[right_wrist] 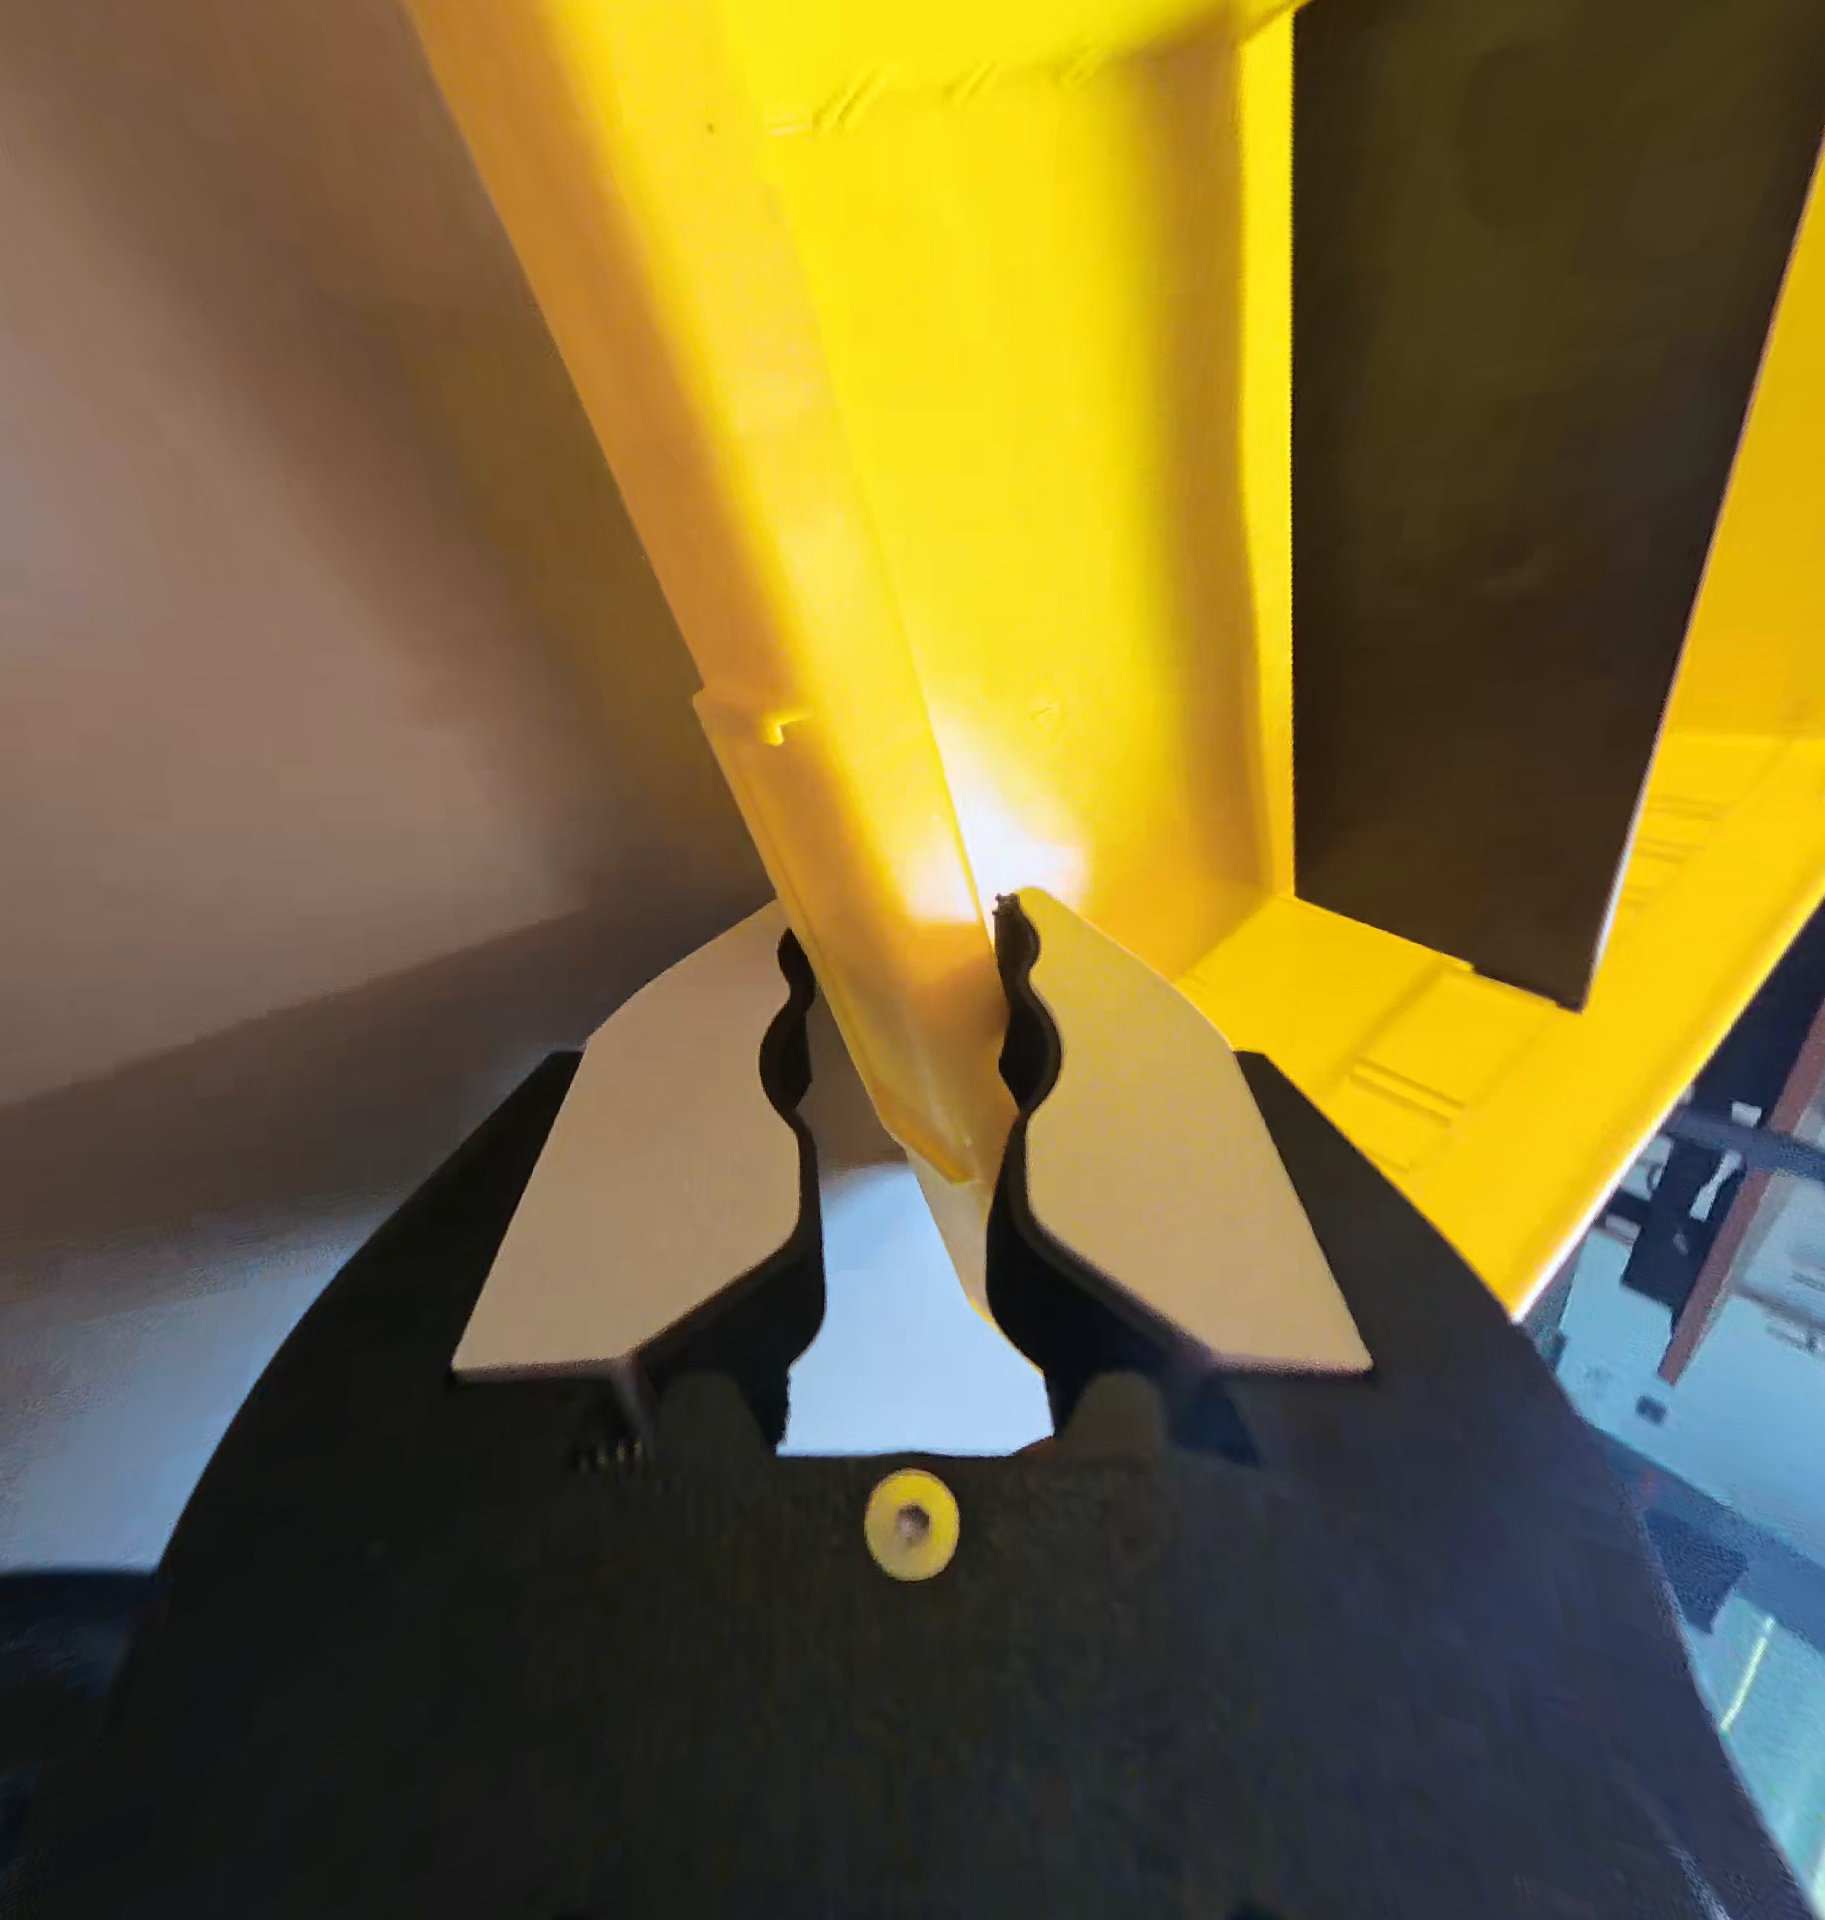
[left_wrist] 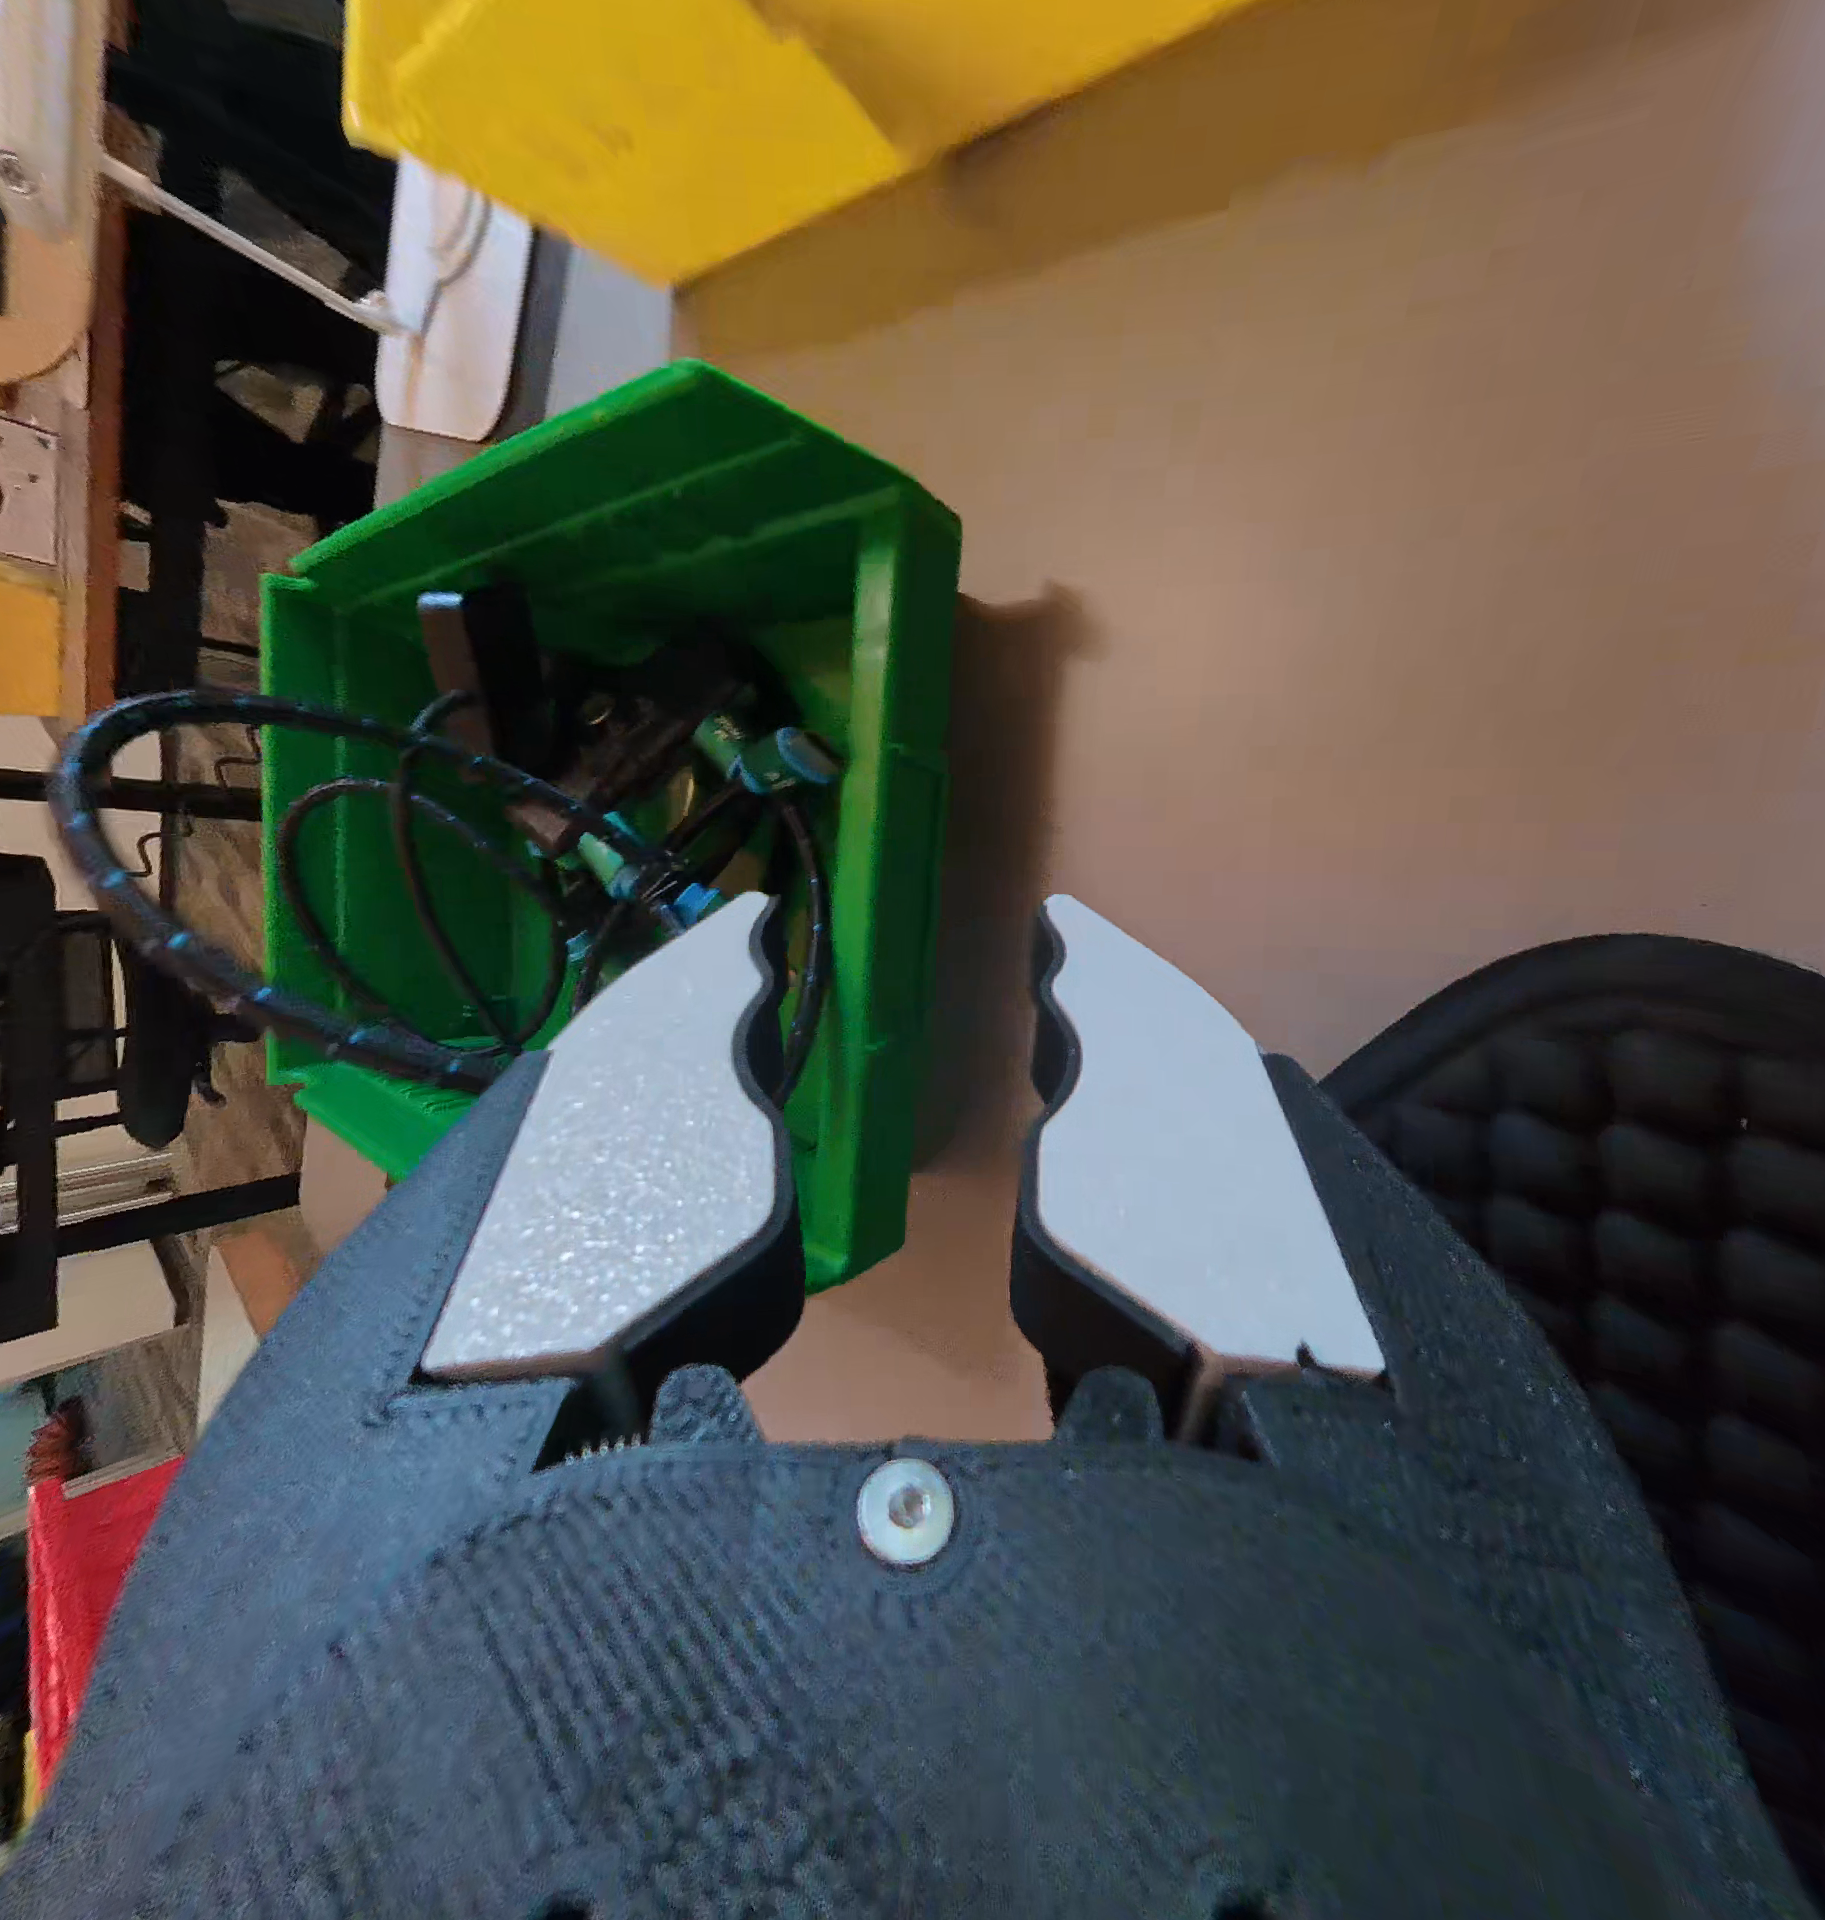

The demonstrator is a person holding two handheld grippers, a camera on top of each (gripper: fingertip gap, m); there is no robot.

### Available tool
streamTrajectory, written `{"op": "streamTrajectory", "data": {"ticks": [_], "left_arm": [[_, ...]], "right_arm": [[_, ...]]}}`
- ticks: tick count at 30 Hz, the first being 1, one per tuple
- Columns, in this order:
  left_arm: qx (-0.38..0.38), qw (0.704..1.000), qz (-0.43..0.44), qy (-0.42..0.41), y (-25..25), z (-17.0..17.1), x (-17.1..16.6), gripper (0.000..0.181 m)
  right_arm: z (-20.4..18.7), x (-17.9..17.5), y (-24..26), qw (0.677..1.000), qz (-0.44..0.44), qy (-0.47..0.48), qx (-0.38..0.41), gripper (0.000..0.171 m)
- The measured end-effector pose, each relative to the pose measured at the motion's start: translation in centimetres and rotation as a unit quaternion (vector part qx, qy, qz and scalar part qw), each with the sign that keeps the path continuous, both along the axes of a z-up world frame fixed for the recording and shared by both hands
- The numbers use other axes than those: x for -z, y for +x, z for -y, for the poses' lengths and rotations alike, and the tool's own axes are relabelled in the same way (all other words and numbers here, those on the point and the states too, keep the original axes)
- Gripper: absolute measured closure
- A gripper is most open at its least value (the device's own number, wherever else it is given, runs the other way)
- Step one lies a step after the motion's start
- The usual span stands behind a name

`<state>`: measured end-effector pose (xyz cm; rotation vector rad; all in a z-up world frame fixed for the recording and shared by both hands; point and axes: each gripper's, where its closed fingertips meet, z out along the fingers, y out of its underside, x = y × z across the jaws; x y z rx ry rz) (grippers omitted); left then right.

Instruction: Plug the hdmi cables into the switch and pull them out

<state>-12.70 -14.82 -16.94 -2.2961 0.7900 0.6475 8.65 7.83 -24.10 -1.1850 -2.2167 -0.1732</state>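
A green bin [left_wrist: 887,727] lies on the tan table [left_wrist: 1407,623] in the left wrist view. It holds a tangle of black HDMI cables [left_wrist: 160,935] with green-tinted plugs [left_wrist: 773,764] and a dark box, probably the switch [left_wrist: 617,727]. One thick cable loops out over the bin's left rim. My left gripper [left_wrist: 908,920] is open and empty, hovering at the bin's near right wall. My right gripper [right_wrist: 903,914] is shut on the side wall of a yellow bin [right_wrist: 1043,416], with one finger on each side of it.
The yellow bin also shows blurred at the top of the left wrist view [left_wrist: 627,125], beyond the green bin. A black quilted cushion [left_wrist: 1614,1247] lies at the right. The table's edge runs left of the green bin, with chairs and furniture beyond it. The tips of one gripper are about 30 cm away from the tips of the other.
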Motion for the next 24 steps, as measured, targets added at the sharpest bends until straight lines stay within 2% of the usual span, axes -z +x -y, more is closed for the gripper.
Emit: {"op": "streamTrajectory", "data": {"ticks": [1,5,8,11,14,16,18,19,22,24], "left_arm": [[-0.002,1.0,-0.011,-0.015,-0.1,-0.2,0.6,0.135],[-0.028,0.995,-0.043,-0.083,-2.4,-2.0,4.0,0.13],[-0.055,0.989,-0.069,-0.119,-5.0,-3.1,5.6,0.132],[-0.053,0.986,-0.047,-0.149,-5.6,-4.0,7.3,0.139],[-0.081,0.989,-0.033,-0.12,-6.7,-5.5,7.8,0.147],[-0.11,0.989,-0.045,-0.091,-8.4,-6.3,7.7,0.149],[-0.137,0.987,-0.054,-0.063,-10.1,-7.1,7.5,0.146],[-0.151,0.986,-0.058,-0.051,-10.9,-7.4,7.4,0.144],[-0.161,0.984,-0.065,-0.043,-11.7,-7.7,7.1,0.142],[-0.143,0.989,-0.031,-0.02,-10.4,-7.9,5.7,0.141]], "right_arm": [[-0.1,0.0,1.1,1.0,-0.004,0.002,0.012,0.138],[-2.0,-0.1,3.1,0.999,-0.013,0.026,0.029,0.138],[-4.1,-0.2,2.7,0.999,-0.014,0.045,0.023,0.139],[-6.3,-0.4,1.1,0.998,-0.02,0.055,0.031,0.138],[-8.5,-1.0,-1.0,0.995,-0.04,0.061,0.06,0.128],[-8.4,-1.8,-2.5,0.995,-0.059,0.039,0.066,0.123],[-6.8,-3.1,-4.4,0.994,-0.09,-0.018,0.06,0.119],[-6.2,-4.1,-5.3,0.991,-0.112,-0.037,0.061,0.122],[-4.7,-8.5,-7.7,0.975,-0.198,-0.09,0.054,0.123],[-4.4,-12.1,-8.7,0.955,-0.267,-0.117,0.056,0.126]]}}
